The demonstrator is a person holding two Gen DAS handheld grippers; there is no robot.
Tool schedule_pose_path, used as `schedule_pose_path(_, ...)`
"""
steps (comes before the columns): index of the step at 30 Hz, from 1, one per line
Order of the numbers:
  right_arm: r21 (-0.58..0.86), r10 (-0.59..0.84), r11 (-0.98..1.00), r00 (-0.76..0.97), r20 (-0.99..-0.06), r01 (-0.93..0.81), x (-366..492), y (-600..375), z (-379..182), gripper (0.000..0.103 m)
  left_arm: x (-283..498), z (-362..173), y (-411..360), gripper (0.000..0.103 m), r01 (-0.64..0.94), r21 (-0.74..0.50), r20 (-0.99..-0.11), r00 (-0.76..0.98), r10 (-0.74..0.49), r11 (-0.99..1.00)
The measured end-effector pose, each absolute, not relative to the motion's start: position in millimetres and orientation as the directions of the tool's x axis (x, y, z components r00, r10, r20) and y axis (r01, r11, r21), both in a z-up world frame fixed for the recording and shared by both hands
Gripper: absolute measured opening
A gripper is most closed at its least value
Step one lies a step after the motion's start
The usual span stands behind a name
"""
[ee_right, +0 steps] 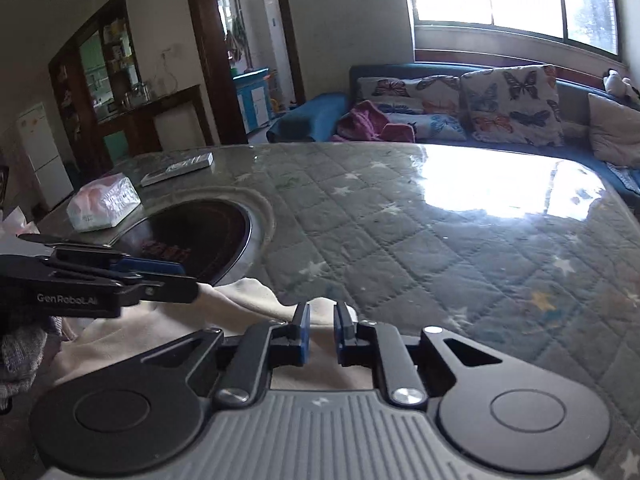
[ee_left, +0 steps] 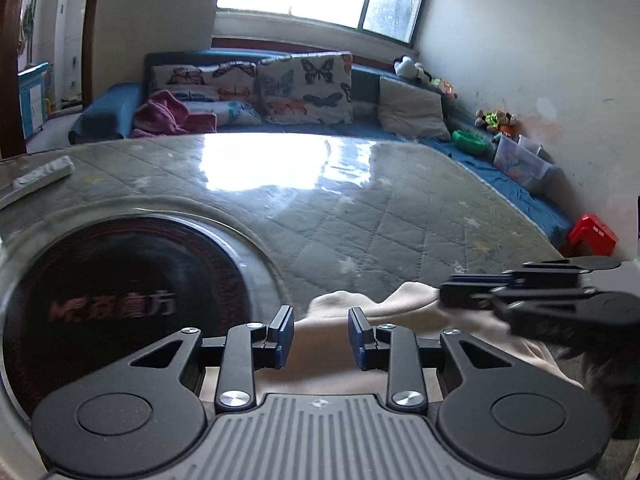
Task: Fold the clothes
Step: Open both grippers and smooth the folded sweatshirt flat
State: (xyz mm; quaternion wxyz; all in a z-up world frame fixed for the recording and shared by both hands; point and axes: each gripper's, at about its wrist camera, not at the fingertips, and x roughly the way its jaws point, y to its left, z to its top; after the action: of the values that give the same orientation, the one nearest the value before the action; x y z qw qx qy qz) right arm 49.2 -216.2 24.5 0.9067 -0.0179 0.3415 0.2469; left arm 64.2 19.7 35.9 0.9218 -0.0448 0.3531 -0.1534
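Both grippers hang over the near edge of a cream garment (ee_left: 360,312) on the table (ee_left: 360,216), at 6 o'clock in each view. Left gripper (ee_left: 321,336): fingers parted, nothing between them. Right gripper (ee_right: 322,332): a narrower gap, also holding nothing. The scene fits either reaching for a hem to fold or having just let one go. A grasp would call for closing on a single edge. The garment lies bunched, soft and rumpled, its far rim humped toward 12 o'clock; its outline is mostly hidden.
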Motion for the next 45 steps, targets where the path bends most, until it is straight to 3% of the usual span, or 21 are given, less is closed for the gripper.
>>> schedule_pose_path(15,0.104,0.449,0.853,0.617,-0.646,-0.512,43,-198,14,0.024,79,20,16,0.033,0.239,-0.187,-0.662,0.686,-0.302,0.953)
schedule_pose_path(27,0.075,0.511,0.794,0.596,-0.620,-0.603,-5,-184,38,0.029,10,54,56,0.026,0.274,-0.257,-0.568,0.733,-0.374,0.927)
schedule_pose_path(35,0.069,0.534,0.761,0.561,-0.633,-0.646,-32,-179,32,0.033,-29,30,64,0.025,0.263,-0.272,-0.599,0.707,-0.377,0.926)
schedule_pose_path(39,0.064,0.519,0.765,0.555,-0.650,-0.641,-40,-185,22,0.034,-29,18,82,0.018,0.214,-0.322,-0.601,0.706,-0.374,0.922)
schedule_pose_path(45,0.077,0.512,0.784,0.571,-0.642,-0.616,-45,-203,24,0.035,-29,30,88,0.017,0.201,-0.362,-0.570,0.725,-0.387,0.910)
